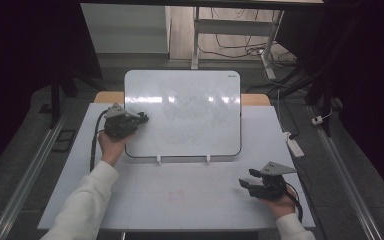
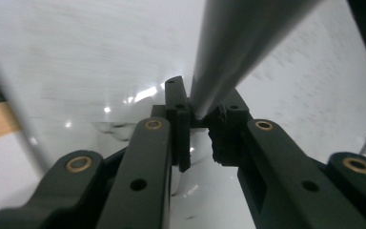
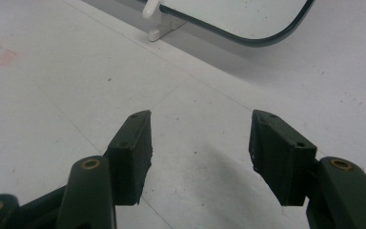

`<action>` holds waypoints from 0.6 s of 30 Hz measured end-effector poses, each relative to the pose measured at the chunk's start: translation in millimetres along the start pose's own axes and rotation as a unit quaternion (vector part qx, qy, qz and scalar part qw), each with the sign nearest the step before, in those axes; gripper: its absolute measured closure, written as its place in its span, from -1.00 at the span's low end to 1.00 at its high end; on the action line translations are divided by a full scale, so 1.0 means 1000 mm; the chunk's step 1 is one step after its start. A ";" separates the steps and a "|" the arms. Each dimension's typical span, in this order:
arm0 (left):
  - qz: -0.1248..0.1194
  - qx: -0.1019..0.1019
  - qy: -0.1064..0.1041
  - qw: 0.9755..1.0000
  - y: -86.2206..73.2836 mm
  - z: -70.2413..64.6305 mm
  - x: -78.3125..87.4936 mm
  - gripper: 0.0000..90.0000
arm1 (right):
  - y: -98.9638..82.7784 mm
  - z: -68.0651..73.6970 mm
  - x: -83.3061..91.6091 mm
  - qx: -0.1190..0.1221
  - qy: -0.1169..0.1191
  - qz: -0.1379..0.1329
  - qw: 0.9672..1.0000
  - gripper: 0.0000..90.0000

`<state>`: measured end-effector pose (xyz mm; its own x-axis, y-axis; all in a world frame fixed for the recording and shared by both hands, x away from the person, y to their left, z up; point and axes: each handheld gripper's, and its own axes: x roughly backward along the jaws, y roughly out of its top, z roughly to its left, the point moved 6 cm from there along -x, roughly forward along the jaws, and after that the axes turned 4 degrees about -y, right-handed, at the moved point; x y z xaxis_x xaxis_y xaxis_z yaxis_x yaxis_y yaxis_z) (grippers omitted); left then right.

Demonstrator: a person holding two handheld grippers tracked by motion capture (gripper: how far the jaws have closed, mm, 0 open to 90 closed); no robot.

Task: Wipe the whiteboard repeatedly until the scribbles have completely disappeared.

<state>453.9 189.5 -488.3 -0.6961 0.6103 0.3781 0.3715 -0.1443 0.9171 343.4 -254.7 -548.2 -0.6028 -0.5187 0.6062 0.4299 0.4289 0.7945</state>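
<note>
Left gripper [image 1: 139, 119] at whiteboard [image 1: 190, 115] — jaws (clamped) on rod [image 2: 228, 52]

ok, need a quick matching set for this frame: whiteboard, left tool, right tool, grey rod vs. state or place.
Things:
1. whiteboard
2. left tool
3. right tool
4. grey rod

States or places:
A. open over the bare white table, holding nothing
B. clamped between two black jaws
C. propped on small white feet at the middle of the table
D. shut on a thing, at the whiteboard's left edge

Pairs: 1-C, 2-D, 3-A, 4-B
</note>
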 end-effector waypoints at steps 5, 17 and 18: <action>-0.021 0.030 0.060 0.998 0.005 0.041 0.031 0.74 | 0.000 -0.001 0.001 -0.001 -0.002 -0.002 1.000 -0.10; 0.013 -0.011 -0.017 1.000 -0.011 -0.014 -0.004 0.74 | 0.001 0.002 -0.001 0.003 0.001 0.001 1.000 -0.10; 0.016 -0.016 -0.016 1.000 -0.011 -0.016 -0.005 0.74 | 0.001 0.002 -0.001 0.003 0.000 0.001 1.000 -0.10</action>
<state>443.7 175.3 -498.1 -0.6647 0.6290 0.4031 0.3733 -0.1878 0.9085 343.1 -252.2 -548.1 -0.6016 -0.5184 0.6078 0.4274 0.4339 0.7931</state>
